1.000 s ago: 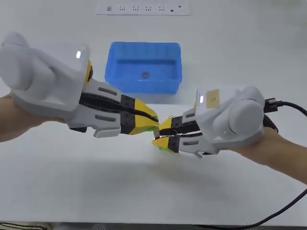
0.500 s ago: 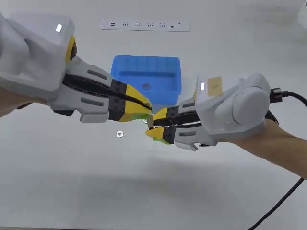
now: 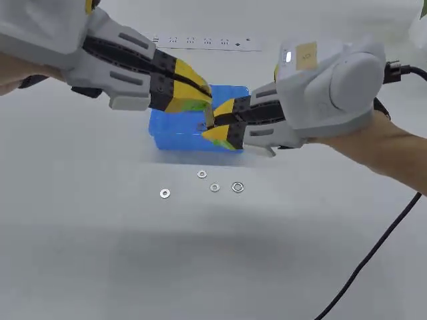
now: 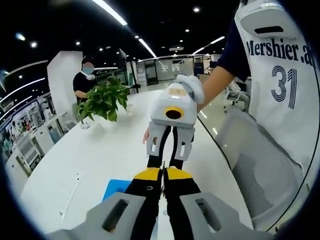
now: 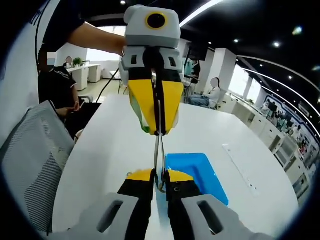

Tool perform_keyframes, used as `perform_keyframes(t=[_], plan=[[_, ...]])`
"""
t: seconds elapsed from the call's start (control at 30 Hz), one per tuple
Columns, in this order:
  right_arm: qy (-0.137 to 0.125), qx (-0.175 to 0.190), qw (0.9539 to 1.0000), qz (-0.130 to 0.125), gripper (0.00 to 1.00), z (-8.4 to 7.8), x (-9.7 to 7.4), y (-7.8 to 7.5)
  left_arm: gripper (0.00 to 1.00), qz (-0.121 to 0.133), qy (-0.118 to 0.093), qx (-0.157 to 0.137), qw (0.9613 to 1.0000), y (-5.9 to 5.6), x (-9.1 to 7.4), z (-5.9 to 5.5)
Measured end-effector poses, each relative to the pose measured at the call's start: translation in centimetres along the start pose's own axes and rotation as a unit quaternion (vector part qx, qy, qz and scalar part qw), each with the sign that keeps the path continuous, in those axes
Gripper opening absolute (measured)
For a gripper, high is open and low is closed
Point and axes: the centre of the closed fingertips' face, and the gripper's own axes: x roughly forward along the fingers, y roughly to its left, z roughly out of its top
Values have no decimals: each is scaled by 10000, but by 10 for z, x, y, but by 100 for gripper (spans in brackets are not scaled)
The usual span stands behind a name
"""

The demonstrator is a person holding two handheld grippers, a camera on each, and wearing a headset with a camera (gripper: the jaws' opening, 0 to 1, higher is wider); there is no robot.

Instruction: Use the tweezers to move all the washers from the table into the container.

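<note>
left tool (image 3: pixel 200 101): closed on tweezers (image 5: pixel 158 145)
right tool (image 3: pixel 217 124): closed on the same tweezers, steadying them
position: over container (image 3: pixel 167 137), probably to drop a washer
washers (image 3: pixel 215 188): four left on counter (image 3: pixel 100 253)

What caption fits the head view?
Left gripper and right gripper hold metal tweezers over blue plastic container; four silver washers on white table.

Shiny metal washers (image 3: pixel 237 187), matt table (image 3: pixel 100 253) — glossy blue plastic container (image 3: pixel 175 137).
</note>
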Motion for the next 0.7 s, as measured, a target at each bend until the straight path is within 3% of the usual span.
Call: perform_keyframes(t=[0.2,0.5,0.7], plan=[[-10,35,10000,-12,10,-8,8,-24,6,-15,27,57,10000,24,5,-8],[108,129,9998,-72,10,-33,39,-57,6,80,95,-68,9999,63,16,-42],[223,266,9994,3,10,-53,61,-64,6,89,287,-177,9994,75,21,-70]])
